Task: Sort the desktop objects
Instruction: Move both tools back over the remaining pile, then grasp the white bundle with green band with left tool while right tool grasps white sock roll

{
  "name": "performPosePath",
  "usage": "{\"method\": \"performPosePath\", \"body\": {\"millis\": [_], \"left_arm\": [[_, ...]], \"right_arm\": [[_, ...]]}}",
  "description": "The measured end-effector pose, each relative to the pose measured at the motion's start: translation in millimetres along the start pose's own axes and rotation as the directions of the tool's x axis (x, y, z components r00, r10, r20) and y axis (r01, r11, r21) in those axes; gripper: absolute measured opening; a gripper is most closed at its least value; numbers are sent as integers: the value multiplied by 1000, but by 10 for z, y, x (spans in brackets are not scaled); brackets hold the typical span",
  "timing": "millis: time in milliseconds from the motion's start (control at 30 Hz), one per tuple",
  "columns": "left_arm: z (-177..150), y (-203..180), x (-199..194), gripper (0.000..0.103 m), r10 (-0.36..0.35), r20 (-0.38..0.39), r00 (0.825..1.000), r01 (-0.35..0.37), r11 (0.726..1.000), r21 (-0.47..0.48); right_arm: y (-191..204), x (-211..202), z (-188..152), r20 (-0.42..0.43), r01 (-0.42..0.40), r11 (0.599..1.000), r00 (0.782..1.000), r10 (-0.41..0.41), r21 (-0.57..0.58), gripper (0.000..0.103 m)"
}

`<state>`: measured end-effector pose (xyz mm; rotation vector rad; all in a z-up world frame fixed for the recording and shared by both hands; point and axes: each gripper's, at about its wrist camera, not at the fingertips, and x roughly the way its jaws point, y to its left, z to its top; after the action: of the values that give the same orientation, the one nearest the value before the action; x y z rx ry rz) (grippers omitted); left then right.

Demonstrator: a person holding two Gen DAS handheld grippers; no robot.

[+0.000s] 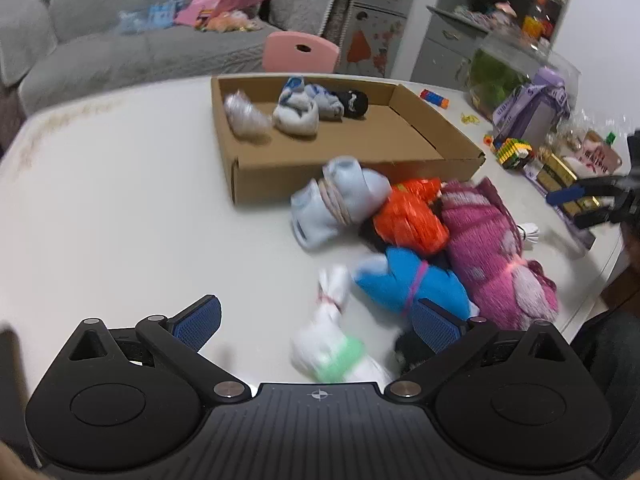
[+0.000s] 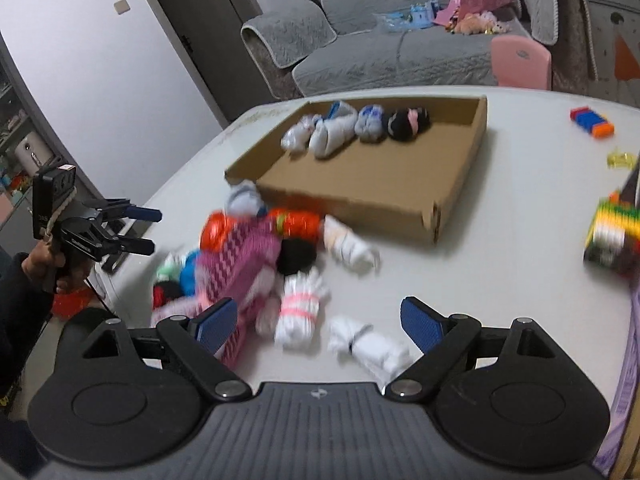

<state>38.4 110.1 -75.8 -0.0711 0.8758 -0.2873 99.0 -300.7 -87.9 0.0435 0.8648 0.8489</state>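
A shallow cardboard box point(image 1: 276, 178) point(image 2: 360, 206) on the white table holds several rolled sock bundles point(image 1: 296, 114) point(image 2: 352, 126) along its far wall. In front of it lies a pile: a light blue bundle point(image 1: 340, 204), an orange one point(image 1: 412, 216) point(image 2: 298, 222), a pink knit one point(image 1: 496, 248) point(image 2: 236, 264) and a bright blue one point(image 1: 404, 280). My left gripper point(image 1: 316, 322) point(image 2: 154, 231) is open above a white-and-green bundle point(image 1: 332, 348). My right gripper point(image 2: 320, 324) point(image 1: 568, 210) is open over two white bundles point(image 2: 300, 312) point(image 2: 368, 346), touching neither.
Toy bricks point(image 1: 514, 152) point(image 2: 612, 236), a purple box point(image 1: 536, 108) and gold-wrapped sweets point(image 1: 560, 172) crowd the table's right side. A small block toy point(image 2: 592, 122) lies beyond the box. A pink chair point(image 1: 300, 54) and a grey sofa point(image 2: 400, 52) stand behind the table.
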Motion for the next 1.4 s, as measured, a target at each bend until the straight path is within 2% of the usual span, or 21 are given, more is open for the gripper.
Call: {"method": "performPosePath", "body": {"millis": [200,333,533,700,800,933,1000,1133,1267,1400], "left_arm": [[-239,-102,58,102,11,4,1000,-11,995,-104],[-324,-170,106,102,38,16,999,-36,994,-103],[-330,-108,136,102,28,17,999,-25,988,-156],[-323,-10,157,102,-28,23,999,33,966,-258],[-303,6,175,102,-49,32,998,56,955,-292],[-294,-26,230,102,-25,19,999,30,959,-283],[-293,-28,230,102,-24,20,999,29,957,-290],[-305,-13,208,97,-28,23,999,34,949,-312],[-333,26,173,81,-43,35,998,53,934,-354],[-345,80,168,74,-71,42,997,82,910,-406]], "right_arm": [[73,212,-73,-13,52,994,998,-54,-96,84],[67,305,-68,5,68,993,998,-68,-98,84],[120,326,-227,10,92,981,996,-91,-168,78],[139,370,-283,-14,98,976,995,-103,-193,78],[144,395,-285,-12,120,972,992,-125,-202,71],[111,431,-298,-15,123,974,992,-128,-192,70],[107,460,-297,-22,124,974,991,-131,-192,61],[113,479,-311,-22,123,974,991,-129,-192,57],[109,473,-318,-20,116,976,992,-122,-185,56],[113,477,-319,-22,111,978,993,-116,-179,52]]}}
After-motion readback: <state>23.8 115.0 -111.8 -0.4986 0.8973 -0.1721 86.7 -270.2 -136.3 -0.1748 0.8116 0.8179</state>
